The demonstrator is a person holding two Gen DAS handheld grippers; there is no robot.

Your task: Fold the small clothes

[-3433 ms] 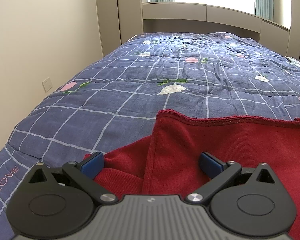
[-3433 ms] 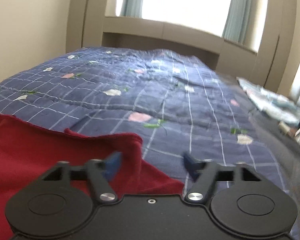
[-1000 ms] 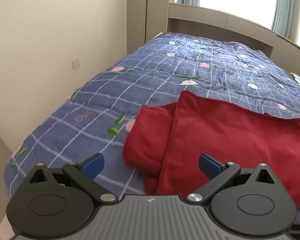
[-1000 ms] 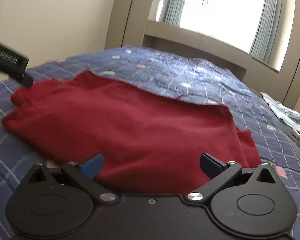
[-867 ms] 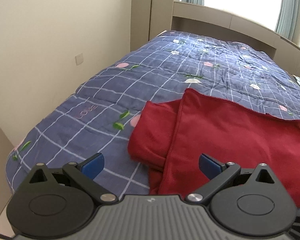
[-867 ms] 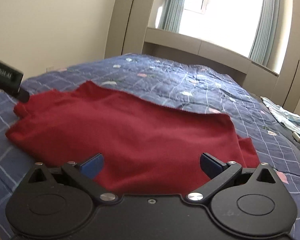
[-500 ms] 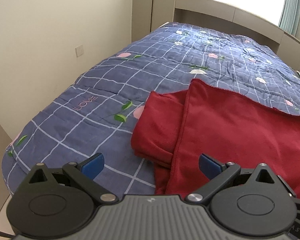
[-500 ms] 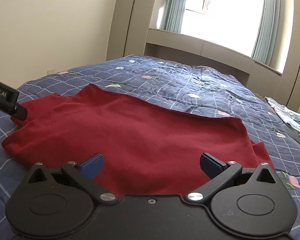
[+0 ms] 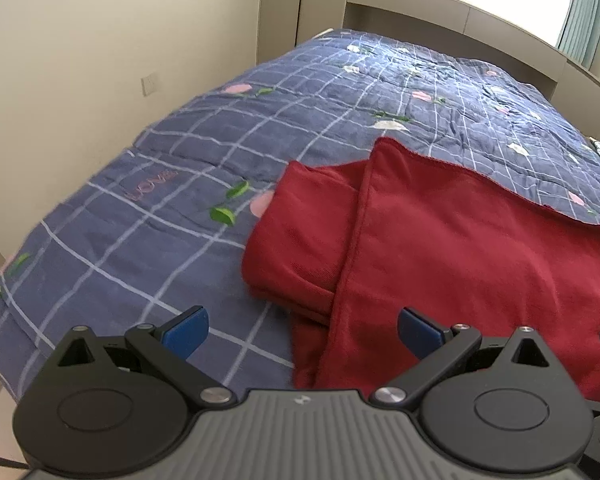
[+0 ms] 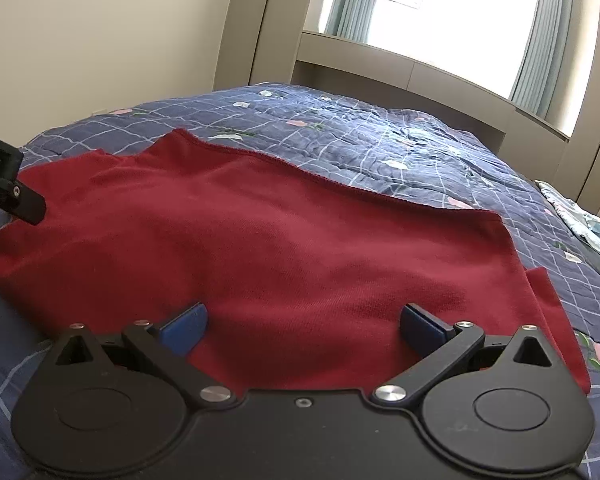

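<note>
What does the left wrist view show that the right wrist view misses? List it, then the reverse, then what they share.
Left only: pink LOVE lettering on the quilt, a wall socket, and the left gripper, open. Right only: crumpled light-blue fabric at the bed's right edge, and the right gripper, open. Both: the red garment lying partly folded on the blue checked quilt.

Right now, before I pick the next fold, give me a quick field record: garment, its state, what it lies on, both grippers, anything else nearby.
garment: dark red knit garment
state: lying flat, one layer folded over, a sleeve-like part showing past its left edge
surface: blue quilted bedspread with a white grid and flowers
left gripper: open, empty, above the garment's near left edge
right gripper: open, empty, over the garment's near edge
nearby: pale patterned cloth at the bed's far right
</note>
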